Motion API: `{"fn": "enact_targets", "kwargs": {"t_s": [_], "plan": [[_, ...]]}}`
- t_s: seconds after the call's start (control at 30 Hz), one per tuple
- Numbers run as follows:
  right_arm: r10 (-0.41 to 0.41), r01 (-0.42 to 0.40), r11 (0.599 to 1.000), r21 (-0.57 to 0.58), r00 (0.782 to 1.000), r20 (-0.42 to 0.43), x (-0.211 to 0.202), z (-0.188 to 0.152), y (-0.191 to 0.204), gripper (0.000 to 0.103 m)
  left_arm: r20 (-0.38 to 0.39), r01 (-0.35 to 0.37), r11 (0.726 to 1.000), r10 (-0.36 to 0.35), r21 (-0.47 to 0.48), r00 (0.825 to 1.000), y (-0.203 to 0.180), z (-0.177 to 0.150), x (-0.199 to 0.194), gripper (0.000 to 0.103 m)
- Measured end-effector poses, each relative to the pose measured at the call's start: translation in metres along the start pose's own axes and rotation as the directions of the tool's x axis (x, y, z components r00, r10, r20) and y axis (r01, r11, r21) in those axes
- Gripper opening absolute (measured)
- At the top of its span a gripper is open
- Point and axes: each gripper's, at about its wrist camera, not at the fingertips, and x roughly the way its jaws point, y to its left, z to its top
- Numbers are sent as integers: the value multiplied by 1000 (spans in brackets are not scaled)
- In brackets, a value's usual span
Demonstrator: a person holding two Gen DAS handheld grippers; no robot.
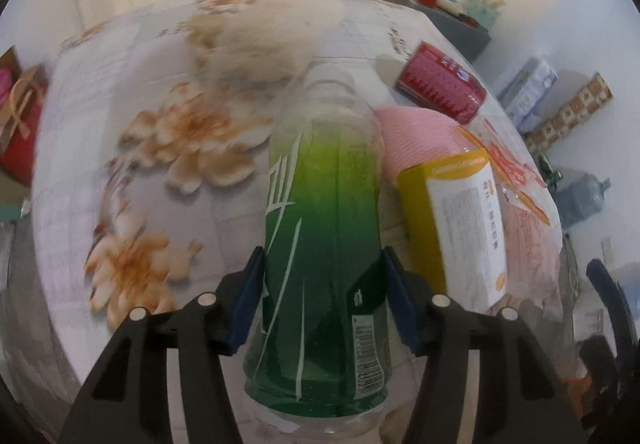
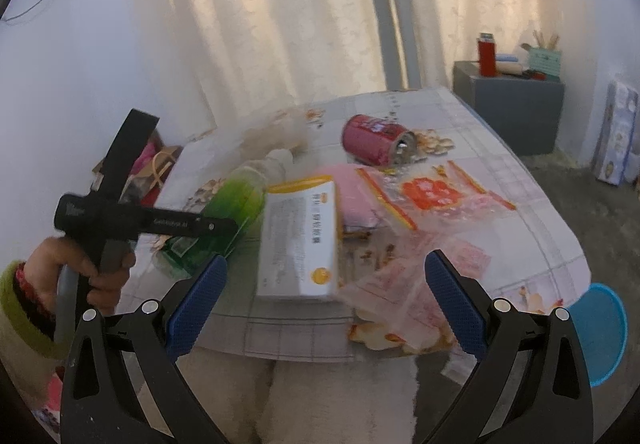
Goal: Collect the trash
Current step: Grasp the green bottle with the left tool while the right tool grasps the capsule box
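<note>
Left gripper (image 1: 324,276) has its jaws clamped on the bottle (image 1: 320,228), blue pads pressed to both sides of the green label; bottle is clear plastic, uncapped neck pointing away from the camera; it looks lifted over the desk (image 1: 120,172), though whether it touches the top is unclear; motion blur on the floral cloth.

Right gripper (image 2: 326,276) jaws wide apart, holding nothing, hovering at the near edge of the desk (image 2: 500,244); the box (image 2: 300,240) lies just ahead between the fingers, white and yellow, printed side up.

Other trash on the desk: red can (image 2: 374,138) on its side at the far part, open end facing right in the right view; pink cloth (image 2: 352,196) behind the box, touching it; clear wrapper (image 2: 424,204) with red print to the right of the box, spreading to the near edge.

In the right view the bottle (image 2: 224,212) sits left of the box, held by the left gripper (image 2: 200,244), with the person's left hand (image 2: 80,276) on its handle.

Blue stool (image 2: 600,332) beside the desk on the right.
</note>
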Motion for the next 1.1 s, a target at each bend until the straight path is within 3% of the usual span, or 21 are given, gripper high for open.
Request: {"fn": "enact_targets", "kwargs": {"t_s": [0.27,0.4,0.63,0.73,0.9,1.1], "plan": [[38,-40,999,-17,994,-100,35,19,19,95,40,-75,990,80,-118,996,29,-44,-27,57],[28,-34,999,-38,989,-148,54,27,27,95,57,-92,988,99,-124,993,36,-38,-34,70],[-68,43,993,-113,971,-228,89,40,42,95,11,-33,995,34,-98,999,41,-15,-21,72],[-114,81,987,-137,961,-252,100,40,45,95,-10,-27,993,26,-112,1000,44,-13,-12,71],[-165,127,981,-149,945,-284,114,36,46,95,-11,10,991,-12,-137,1000,49,-23,-7,57],[-212,170,973,-154,923,-320,128,32,41,93,14,-11,991,13,-137,1000,44,-30,-9,56]]}}
